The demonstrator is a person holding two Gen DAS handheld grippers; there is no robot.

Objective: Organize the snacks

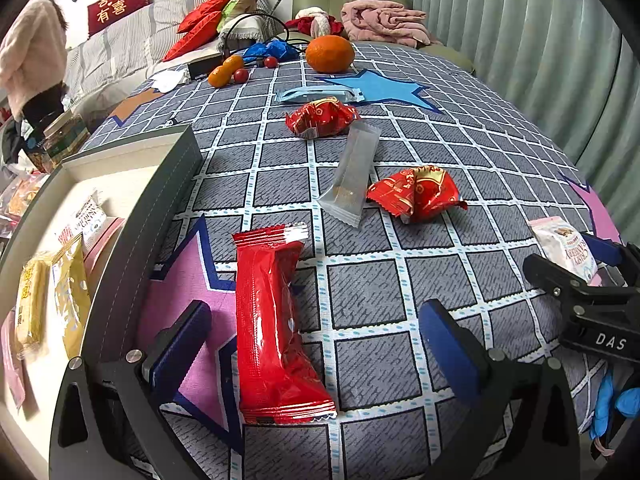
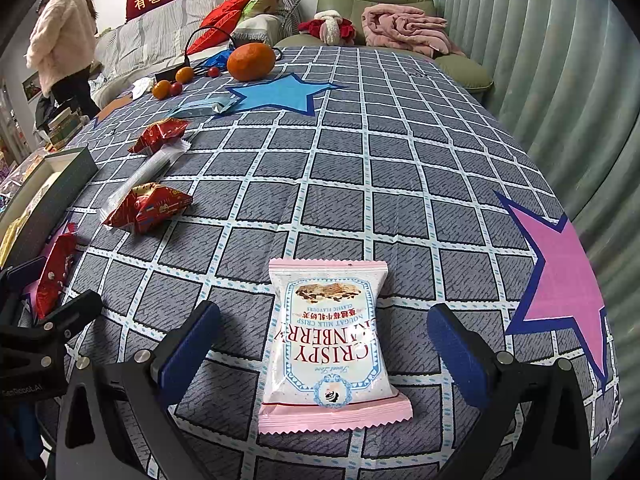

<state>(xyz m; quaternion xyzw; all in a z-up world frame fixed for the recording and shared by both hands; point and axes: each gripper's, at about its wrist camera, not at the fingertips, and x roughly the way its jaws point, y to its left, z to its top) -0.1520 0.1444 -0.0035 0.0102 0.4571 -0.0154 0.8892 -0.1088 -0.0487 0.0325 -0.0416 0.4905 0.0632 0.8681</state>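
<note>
Snacks loose on the checked tablecloth point(image 2: 400, 184): two crumpled red foil packets point(image 1: 320, 117) point(image 1: 418, 192), one clear sachet point(image 1: 352, 176) between them, one pale blue bar wrapper point(image 1: 320, 94), one long red packet point(image 1: 272, 328), one pink cranberry crisp packet point(image 2: 332, 344). Left gripper point(image 1: 320, 356) spread wide, long red packet between its fingers, untouched. Right gripper point(image 2: 324, 352) spread likewise around the cranberry packet. Grey box point(image 1: 168, 184) just left of the red packet — only the left view shows packets inside it. Behind: one large orange point(image 1: 330, 53), two small ones point(image 1: 226, 70).
</note>
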